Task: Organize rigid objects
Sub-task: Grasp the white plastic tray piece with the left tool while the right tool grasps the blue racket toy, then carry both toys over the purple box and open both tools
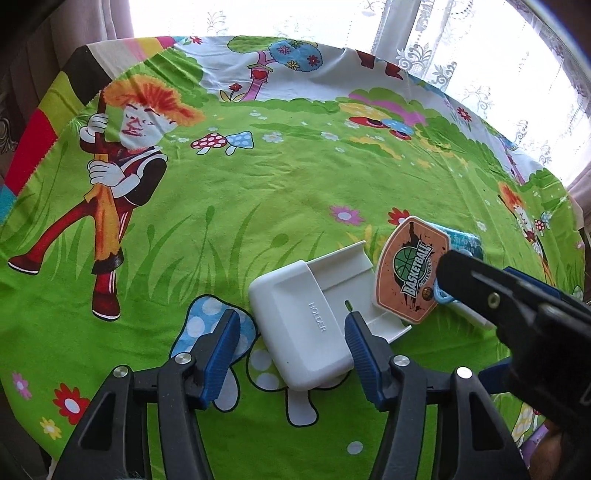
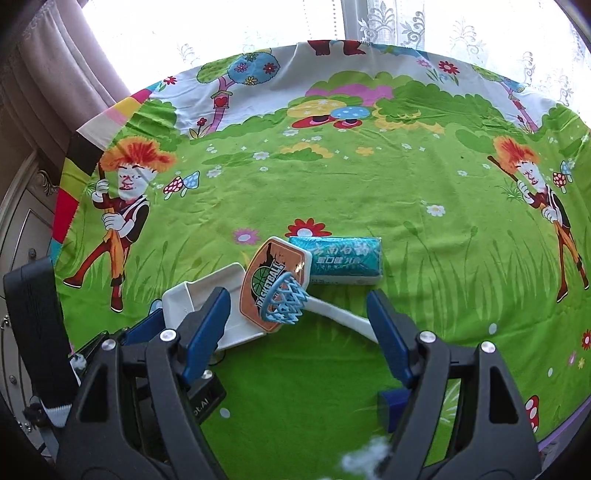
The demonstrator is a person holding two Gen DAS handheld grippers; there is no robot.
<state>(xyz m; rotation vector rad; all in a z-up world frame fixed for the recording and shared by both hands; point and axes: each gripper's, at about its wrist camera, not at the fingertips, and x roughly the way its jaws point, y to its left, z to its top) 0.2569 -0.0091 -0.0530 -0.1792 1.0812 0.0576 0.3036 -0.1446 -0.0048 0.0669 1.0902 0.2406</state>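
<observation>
A white plastic holder (image 1: 299, 321) lies on the green cartoon cloth, between the open jaws of my left gripper (image 1: 291, 332), whose right pad is at its edge. It also shows in the right wrist view (image 2: 199, 295). A toy basketball hoop with an orange backboard (image 1: 410, 269) and blue net (image 2: 286, 299) on a white stem leans on the holder's right end. A teal box (image 2: 345, 260) lies just behind it. My right gripper (image 2: 299, 317) is open, with the hoop and its stem between its fingers.
The cartoon cloth (image 1: 258, 192) covers the whole table. Curtains and a bright window (image 2: 221, 26) stand behind the far edge. A cabinet (image 2: 22, 221) is at the left. The right gripper's body (image 1: 517, 314) shows at the right of the left wrist view.
</observation>
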